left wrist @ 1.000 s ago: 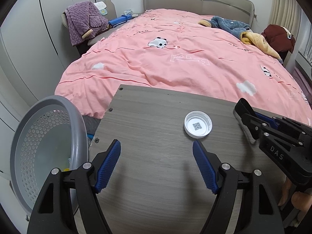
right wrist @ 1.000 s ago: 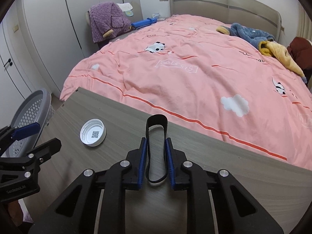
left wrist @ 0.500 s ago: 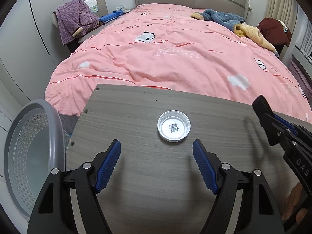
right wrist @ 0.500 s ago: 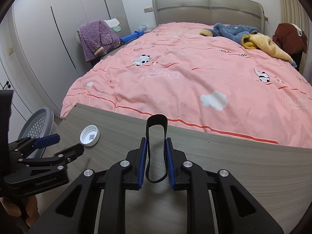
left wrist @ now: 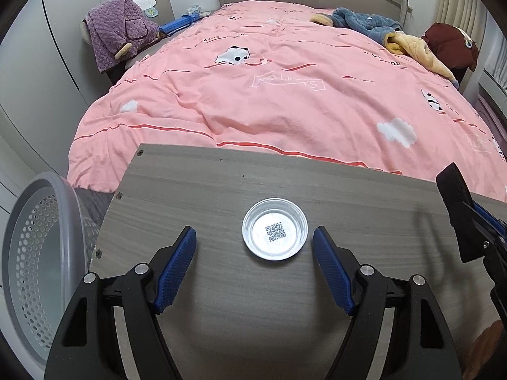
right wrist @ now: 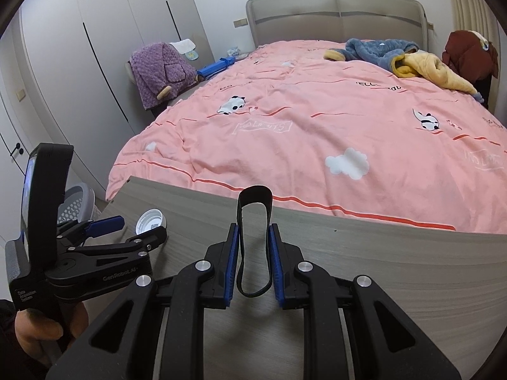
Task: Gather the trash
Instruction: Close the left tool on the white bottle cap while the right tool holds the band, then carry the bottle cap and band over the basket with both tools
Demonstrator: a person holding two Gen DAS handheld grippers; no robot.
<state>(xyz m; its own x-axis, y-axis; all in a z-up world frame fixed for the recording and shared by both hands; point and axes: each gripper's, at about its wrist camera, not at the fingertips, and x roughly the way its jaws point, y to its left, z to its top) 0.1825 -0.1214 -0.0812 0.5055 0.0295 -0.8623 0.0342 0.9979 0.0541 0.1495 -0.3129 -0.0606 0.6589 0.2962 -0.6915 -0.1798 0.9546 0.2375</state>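
A white bottle cap [left wrist: 275, 233] with a QR code inside lies open side up on the grey wooden table [left wrist: 206, 190]. My left gripper [left wrist: 253, 240] is open, its blue pads either side of the cap, the right pad close to it. The cap also shows in the right wrist view [right wrist: 151, 221], just beyond the left gripper [right wrist: 139, 229]. My right gripper [right wrist: 253, 231] is shut on a black band loop [right wrist: 254, 243] and holds it above the table; it shows at the right edge of the left wrist view [left wrist: 459, 202].
A grey perforated basket [left wrist: 35, 253] stands on the floor off the table's left edge; it also shows in the right wrist view [right wrist: 76, 205]. A bed with a pink quilt [left wrist: 285, 79] lies directly behind the table. Wardrobe doors [right wrist: 79, 47] stand at the left.
My left gripper has moved right and forward, so the cap now sits between its pads. The right gripper has drawn away to the right, still holding the band.
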